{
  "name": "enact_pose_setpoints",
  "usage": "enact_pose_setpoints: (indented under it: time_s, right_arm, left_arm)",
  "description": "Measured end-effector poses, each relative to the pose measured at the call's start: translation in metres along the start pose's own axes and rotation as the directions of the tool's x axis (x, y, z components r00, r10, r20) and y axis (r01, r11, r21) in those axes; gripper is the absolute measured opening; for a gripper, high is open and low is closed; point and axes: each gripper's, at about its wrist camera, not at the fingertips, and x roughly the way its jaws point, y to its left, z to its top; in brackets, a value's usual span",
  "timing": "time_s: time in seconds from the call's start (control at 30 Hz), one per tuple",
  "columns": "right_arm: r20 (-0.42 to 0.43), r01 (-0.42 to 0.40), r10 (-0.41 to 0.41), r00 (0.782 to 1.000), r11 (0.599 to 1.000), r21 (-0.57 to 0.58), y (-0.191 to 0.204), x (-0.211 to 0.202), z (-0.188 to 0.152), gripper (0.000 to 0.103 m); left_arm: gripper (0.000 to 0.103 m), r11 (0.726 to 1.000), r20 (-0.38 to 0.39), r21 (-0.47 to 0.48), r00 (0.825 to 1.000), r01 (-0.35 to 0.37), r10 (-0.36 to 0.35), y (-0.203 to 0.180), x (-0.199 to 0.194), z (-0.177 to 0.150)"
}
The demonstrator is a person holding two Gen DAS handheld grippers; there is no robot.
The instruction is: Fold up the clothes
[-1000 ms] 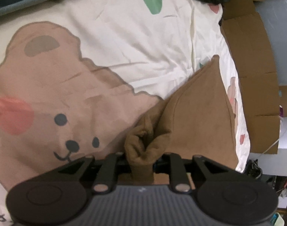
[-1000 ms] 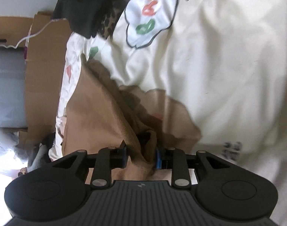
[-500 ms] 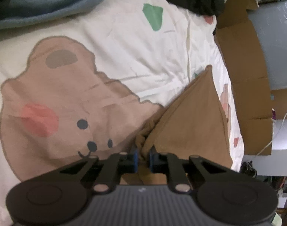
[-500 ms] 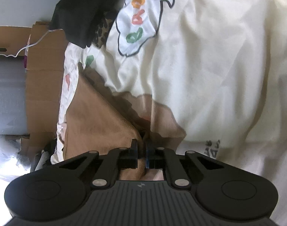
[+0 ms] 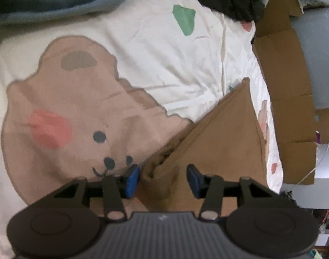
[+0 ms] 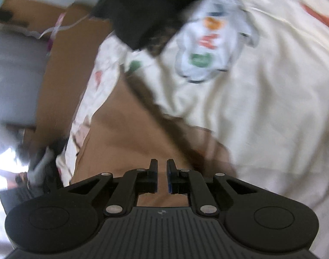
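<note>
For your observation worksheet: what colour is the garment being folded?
Plain brown garment, clearest in the left wrist view.

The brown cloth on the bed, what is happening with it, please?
A person is folding a brown garment on a bed sheet with a bear print, using two hand-held grippers. The left hand-held gripper is open, its blue pads on either side of a bunched edge of the garment without clamping it. The right hand-held gripper hovers over the flat brown cloth with its jaws nearly together and nothing visible between them. A black garment lies further up the bed.
</note>
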Motion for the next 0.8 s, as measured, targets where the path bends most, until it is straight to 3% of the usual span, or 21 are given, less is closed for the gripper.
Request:
enact_pose_setpoints:
  time_s: [0.23,0.4,0.57,0.8]
  right_arm:
    - [-0.102,0.020,-0.037,0.994,0.986,-0.163,0.074,0.040,0.008,0.009]
    - [-0.170,0.043,-0.092,0.981,0.962,-0.270,0.127,0.072,0.009,0.025]
    - [-0.242,0.055,-0.176,0.954,0.897,-0.438,0.173,0.113,-0.019,0.026]
    - [-0.312,0.042,-0.240,0.919,0.847,-0.530,0.198,0.165,-0.066,0.026]
  left_arm:
    - [0.052,0.999,0.001,-0.019,0.999,0.036,-0.036,0.003,0.005,-0.011]
    - [0.053,0.997,0.009,-0.050,0.998,0.056,-0.056,0.003,0.011,-0.013]
    - [0.053,0.997,0.030,-0.041,0.997,0.070,-0.069,-0.004,0.017,-0.018]
    - [0.053,0.999,0.052,-0.026,0.998,0.043,-0.042,-0.008,0.019,-0.021]
